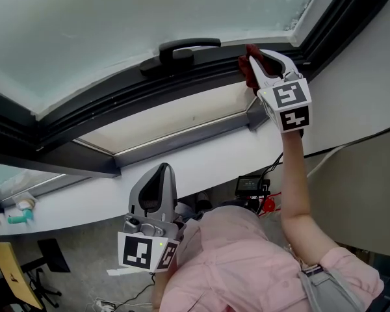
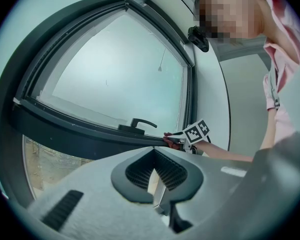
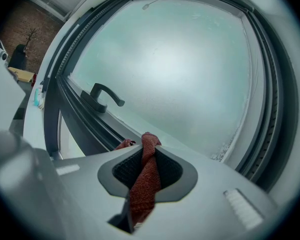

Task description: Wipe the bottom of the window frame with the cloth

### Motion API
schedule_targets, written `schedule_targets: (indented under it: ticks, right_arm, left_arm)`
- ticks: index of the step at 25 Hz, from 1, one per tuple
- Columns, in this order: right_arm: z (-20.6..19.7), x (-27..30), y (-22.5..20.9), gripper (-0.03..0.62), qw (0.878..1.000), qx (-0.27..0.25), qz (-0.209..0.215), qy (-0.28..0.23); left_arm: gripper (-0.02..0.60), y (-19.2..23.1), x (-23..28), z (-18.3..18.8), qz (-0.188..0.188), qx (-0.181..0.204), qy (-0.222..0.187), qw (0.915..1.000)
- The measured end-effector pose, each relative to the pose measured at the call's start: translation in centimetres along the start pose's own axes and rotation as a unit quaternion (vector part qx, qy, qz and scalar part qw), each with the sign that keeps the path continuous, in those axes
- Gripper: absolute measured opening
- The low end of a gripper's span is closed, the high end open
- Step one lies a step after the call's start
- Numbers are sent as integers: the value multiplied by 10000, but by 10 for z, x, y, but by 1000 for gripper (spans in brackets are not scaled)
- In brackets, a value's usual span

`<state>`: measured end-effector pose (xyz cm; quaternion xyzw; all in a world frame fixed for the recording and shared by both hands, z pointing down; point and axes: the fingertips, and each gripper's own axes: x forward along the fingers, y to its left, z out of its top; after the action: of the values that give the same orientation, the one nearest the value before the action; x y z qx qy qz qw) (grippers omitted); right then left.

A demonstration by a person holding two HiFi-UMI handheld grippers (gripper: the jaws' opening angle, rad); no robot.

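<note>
A dark red cloth [image 1: 249,71] is pinched in my right gripper [image 1: 259,62], which is shut on it and presses it against the bottom rail of the dark window frame [image 1: 117,99], near the right corner. In the right gripper view the twisted cloth [image 3: 144,176] runs between the jaws and pokes out past the tips towards the frosted pane. The black window handle [image 1: 182,49] sits just left of the cloth. My left gripper [image 1: 157,186] hangs low near the person's chest, away from the window, shut with nothing in it. From the left gripper view the right gripper [image 2: 184,137] shows far off at the frame.
A white sill [image 1: 84,200] runs below the window, with a teal object [image 1: 19,218] at its left end. A black device and cables [image 1: 250,186] lie under the right arm. A white wall [image 1: 357,96] borders the window's right side.
</note>
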<state>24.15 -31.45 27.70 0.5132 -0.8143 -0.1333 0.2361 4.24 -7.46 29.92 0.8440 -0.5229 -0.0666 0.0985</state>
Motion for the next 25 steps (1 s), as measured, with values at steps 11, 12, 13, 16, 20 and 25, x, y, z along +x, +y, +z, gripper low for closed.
schedule_targets:
  ticks: [11,12,13,16,20,25]
  right_arm:
    - [-23,-7,-38,64,9996,88,-247,122]
    - [-25,-7,-43,64,9995,95,-282,145]
    - [-28,-7,-47,64,9993,102,-314,164]
    - [-34,-9,-57,64,9989,114,-398,215]
    - [-38,-9,-65,64,9984,137,-465,284]
    - [-39,-9,-67,63,9983,170,-465,313]
  left_arm:
    - [-6,-15,0,-5,-8,40,55,10000]
    - [-6,-16,0,-5,-18,40,60,10000]
    - [-6,-17,0,-5,-29,43,61,10000]
    - [-6,-19,-1,-5,-52,59,77,9999]
    - [-6,-22,-2,-6,-100,69,97,9999]
    - [-6,-24,-3,-2,-147,97,60,9998]
